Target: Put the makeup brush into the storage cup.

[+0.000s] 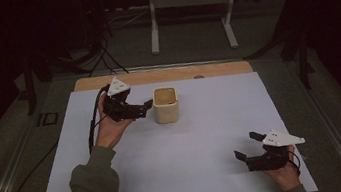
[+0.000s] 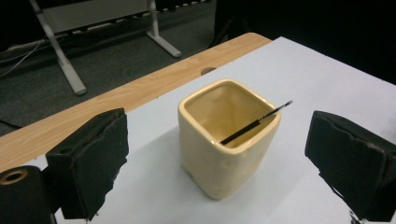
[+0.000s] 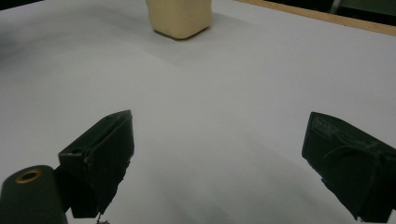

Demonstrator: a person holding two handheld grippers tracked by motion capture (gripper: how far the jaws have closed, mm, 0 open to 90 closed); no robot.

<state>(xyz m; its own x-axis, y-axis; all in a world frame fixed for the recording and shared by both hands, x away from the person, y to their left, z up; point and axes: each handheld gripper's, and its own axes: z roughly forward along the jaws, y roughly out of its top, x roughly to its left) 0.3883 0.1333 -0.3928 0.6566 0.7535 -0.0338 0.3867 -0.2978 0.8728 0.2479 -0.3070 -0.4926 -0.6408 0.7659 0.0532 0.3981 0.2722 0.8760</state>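
A cream square ceramic cup (image 1: pixel 166 105) stands upright on the white sheet, toward the back centre. In the left gripper view the cup (image 2: pixel 224 149) holds a thin black stick (image 2: pixel 254 124) that leans on its rim with the tip poking out. My left gripper (image 1: pixel 146 107) is just left of the cup, aimed at it; its jaws stand wide apart in its own view (image 2: pixel 222 133), clear of the cup's sides. My right gripper (image 1: pixel 247 146) rests open near the front right, empty (image 3: pixel 217 135), with the cup's base (image 3: pixel 180 18) far ahead.
The white sheet (image 1: pixel 205 141) covers most of a wooden table, whose bare edge (image 1: pixel 165 74) has a small hole at the back. A metal stand's legs (image 1: pixel 153 32) are on the floor behind. Cables (image 1: pixel 93 127) trail from the left gripper.
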